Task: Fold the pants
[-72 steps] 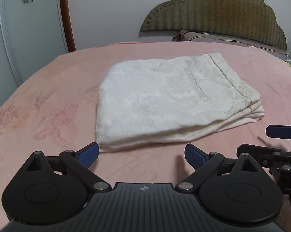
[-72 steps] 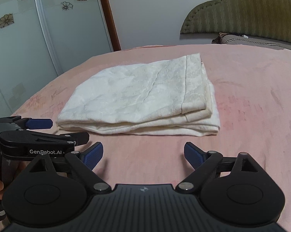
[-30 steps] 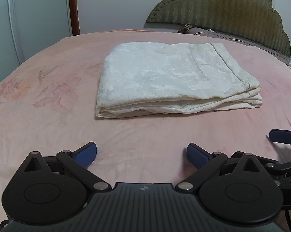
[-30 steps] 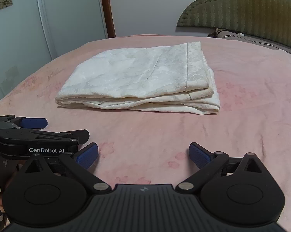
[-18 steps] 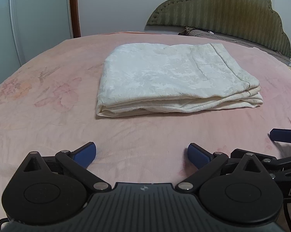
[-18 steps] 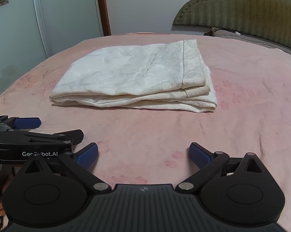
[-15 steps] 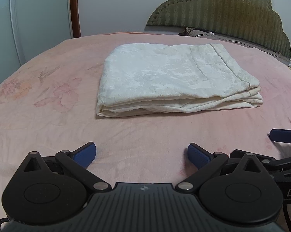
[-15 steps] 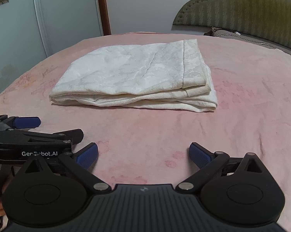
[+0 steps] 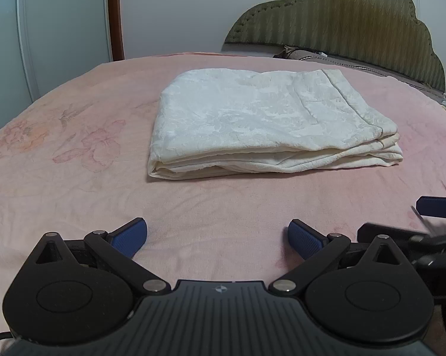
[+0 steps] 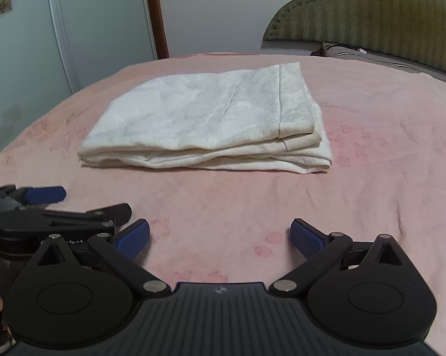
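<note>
The cream-white pants (image 9: 264,121) lie folded into a flat rectangular stack in the middle of the pink bed (image 9: 74,178); they also show in the right wrist view (image 10: 211,121). My left gripper (image 9: 217,235) is open and empty, low over the bedspread, well short of the stack's near edge. My right gripper (image 10: 220,237) is open and empty too, at the same distance from the stack. The right gripper's blue fingertip (image 9: 438,206) shows at the right edge of the left view. The left gripper's fingers (image 10: 45,195) show at the left of the right view.
A padded olive headboard (image 9: 356,26) and a pillow (image 9: 326,57) stand behind the bed. White wardrobe doors with flower decals (image 10: 74,29) stand at the left. The bedspread (image 10: 386,148) runs open around the stack.
Both grippers have drawn back from the folded pants and sunk lower over the bed. The pants have not moved. Both jaws stay open.
</note>
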A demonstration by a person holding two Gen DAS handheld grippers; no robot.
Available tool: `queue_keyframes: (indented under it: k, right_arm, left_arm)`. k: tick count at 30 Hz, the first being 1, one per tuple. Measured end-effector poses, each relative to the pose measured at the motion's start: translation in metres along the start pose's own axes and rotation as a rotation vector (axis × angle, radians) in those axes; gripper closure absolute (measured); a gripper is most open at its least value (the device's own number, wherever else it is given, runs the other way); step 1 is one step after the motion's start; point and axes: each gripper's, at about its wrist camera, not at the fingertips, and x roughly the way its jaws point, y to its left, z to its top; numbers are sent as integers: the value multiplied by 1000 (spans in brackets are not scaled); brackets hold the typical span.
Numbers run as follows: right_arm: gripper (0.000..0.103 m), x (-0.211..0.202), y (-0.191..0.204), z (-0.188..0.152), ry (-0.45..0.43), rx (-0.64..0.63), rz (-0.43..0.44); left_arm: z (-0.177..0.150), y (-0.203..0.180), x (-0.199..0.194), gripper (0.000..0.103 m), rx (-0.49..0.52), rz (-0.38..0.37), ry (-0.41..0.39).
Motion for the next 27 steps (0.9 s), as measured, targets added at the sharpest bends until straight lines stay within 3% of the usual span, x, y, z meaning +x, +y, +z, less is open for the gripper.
queue_keyframes:
  k: [5, 8, 11, 19, 25, 27]
  right_arm:
    - [1, -20, -13, 8, -56, 139, 55]
    - [1, -45, -27, 14, -134, 262, 139]
    - [1, -69, -41, 23, -175, 379, 263]
    - [0, -109, -52, 40, -166, 586, 667]
    - [0, -97, -36, 43, -71, 735, 1015]
    - [0, -90, -34, 45, -67, 755, 1032]
  left_arm:
    - [0, 0, 0, 0, -2, -1, 1]
    - [-1, 0, 0, 0, -7, -4, 1]
    - [-1, 0, 0, 0, -4, -2, 1]
    - [-1, -1, 0, 0, -3, -1, 0]
    - [-1, -1, 0, 0, -3, -1, 0]
    - [-1, -1, 0, 0, -3, -1, 0]
